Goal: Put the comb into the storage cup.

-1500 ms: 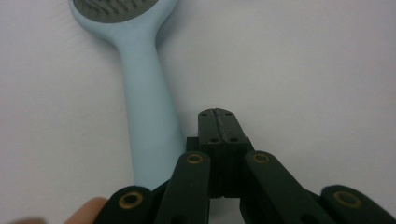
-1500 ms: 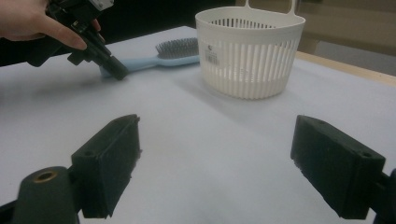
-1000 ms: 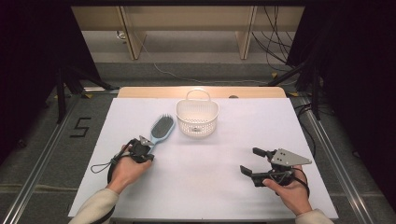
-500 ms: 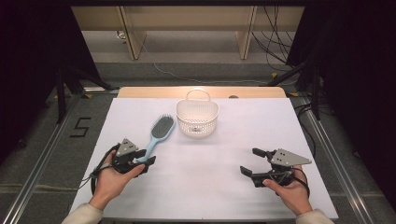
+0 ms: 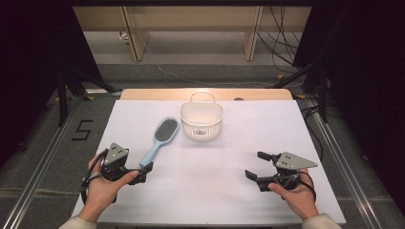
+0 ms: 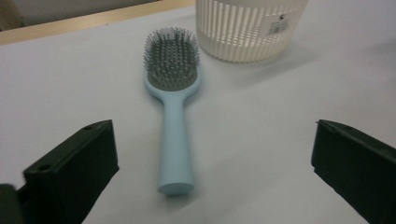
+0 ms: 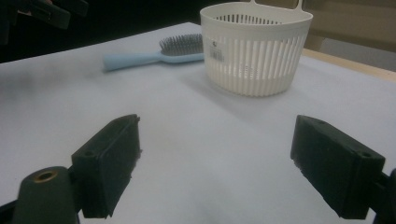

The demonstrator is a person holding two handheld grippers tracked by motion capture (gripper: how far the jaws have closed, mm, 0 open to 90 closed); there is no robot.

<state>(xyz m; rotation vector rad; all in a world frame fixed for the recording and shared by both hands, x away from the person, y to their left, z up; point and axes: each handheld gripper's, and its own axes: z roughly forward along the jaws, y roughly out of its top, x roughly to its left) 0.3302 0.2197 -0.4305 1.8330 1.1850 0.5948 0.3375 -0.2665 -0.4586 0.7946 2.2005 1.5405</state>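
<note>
The left gripper (image 5: 143, 171) has drawn back off the blue hairbrush (image 5: 159, 141), its jaws just opening, empty; the brush lies flat on the table (image 5: 215, 191) beside the white basket (image 5: 202, 121). The right gripper (image 5: 255, 167) hovers spread wide, empty.

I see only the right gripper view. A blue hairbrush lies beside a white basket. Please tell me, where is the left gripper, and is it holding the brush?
Observer: No. In the left gripper view the left gripper is open, its jaws just opened, and the hairbrush lies free on the table.
Operator: How does the brush lie to it?
Observer: The handle end points toward that gripper, the bristles face up.
Operator: Is something inside the basket?
Observer: From the high view, the basket looks empty.
</note>
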